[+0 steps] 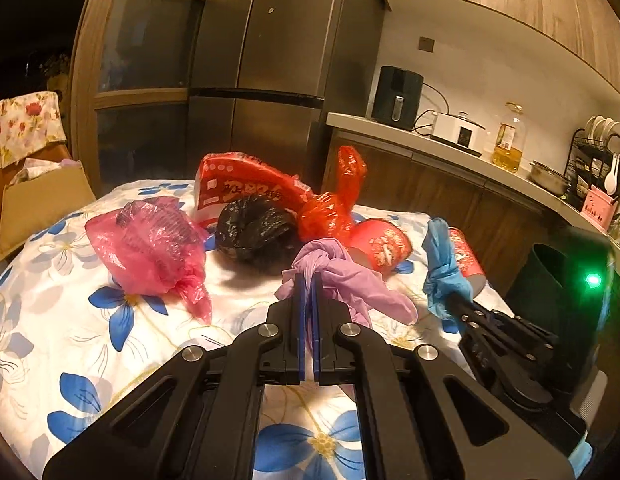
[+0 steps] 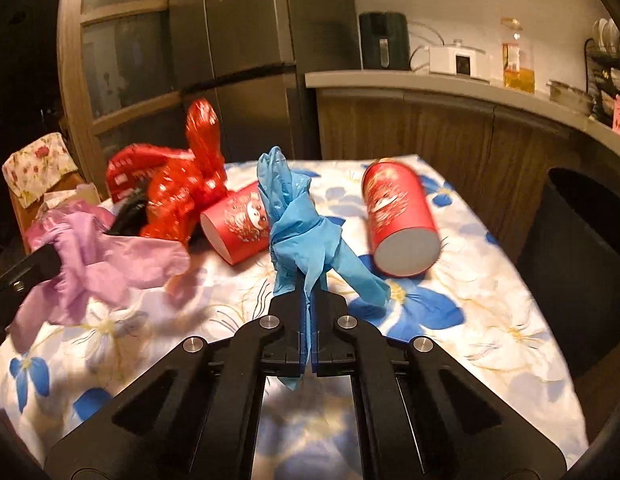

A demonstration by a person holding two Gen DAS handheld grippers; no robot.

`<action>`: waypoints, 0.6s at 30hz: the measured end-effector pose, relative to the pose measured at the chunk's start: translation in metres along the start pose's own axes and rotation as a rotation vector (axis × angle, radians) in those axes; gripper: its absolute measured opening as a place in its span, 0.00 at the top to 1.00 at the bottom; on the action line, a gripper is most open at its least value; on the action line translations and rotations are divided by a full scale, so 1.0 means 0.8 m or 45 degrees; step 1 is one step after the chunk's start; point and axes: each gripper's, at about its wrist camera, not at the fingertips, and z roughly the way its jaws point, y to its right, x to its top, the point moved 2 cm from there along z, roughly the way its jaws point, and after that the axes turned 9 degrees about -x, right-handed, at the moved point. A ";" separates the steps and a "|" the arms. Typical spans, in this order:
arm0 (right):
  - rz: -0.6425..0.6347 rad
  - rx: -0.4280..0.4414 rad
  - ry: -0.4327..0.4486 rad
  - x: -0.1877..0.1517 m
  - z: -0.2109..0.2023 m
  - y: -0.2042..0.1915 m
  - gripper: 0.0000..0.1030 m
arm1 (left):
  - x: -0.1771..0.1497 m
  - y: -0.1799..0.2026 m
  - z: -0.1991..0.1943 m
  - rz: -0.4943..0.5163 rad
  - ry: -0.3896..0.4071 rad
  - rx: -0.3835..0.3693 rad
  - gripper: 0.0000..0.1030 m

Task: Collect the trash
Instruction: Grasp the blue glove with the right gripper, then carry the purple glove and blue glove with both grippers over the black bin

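Note:
My left gripper is shut on a crumpled purple glove, held just above the flowered tablecloth. My right gripper is shut on a knotted blue glove, which stands up from its fingers; the left wrist view shows that glove to the right. Lying on the cloth are a pink bag, a black bag, a red bag, a red and white package and two red paper cups on their sides.
A dark bin stands beside the table's right edge. A cardboard box sits left of the table. Behind are a fridge and a counter with an air fryer, an oil bottle and a dish rack.

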 end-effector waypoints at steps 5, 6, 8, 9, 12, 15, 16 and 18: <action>0.025 0.006 0.047 0.004 -0.037 0.018 0.99 | 0.003 0.020 -0.010 0.021 0.020 -0.034 0.98; 0.030 0.004 0.056 0.007 -0.042 0.022 0.99 | 0.003 0.023 -0.012 0.024 0.022 -0.039 0.98; 0.043 0.000 0.076 0.009 -0.054 0.032 0.99 | 0.004 0.031 -0.013 0.032 0.026 -0.047 0.98; 0.047 -0.006 0.089 0.010 -0.061 0.037 0.99 | 0.005 0.036 -0.013 0.035 0.024 -0.052 0.98; 0.062 -0.020 0.112 0.014 -0.075 0.051 0.99 | 0.006 0.050 -0.012 0.048 0.020 -0.070 0.98; 0.083 -0.042 0.125 0.015 -0.084 0.069 0.99 | 0.007 0.068 -0.012 0.074 0.021 -0.091 0.98; 0.088 -0.048 0.129 0.015 -0.086 0.074 0.99 | 0.008 0.073 -0.011 0.083 0.022 -0.097 0.98; 0.103 -0.066 0.139 0.015 -0.093 0.086 0.99 | 0.010 0.085 -0.009 0.100 0.023 -0.116 0.98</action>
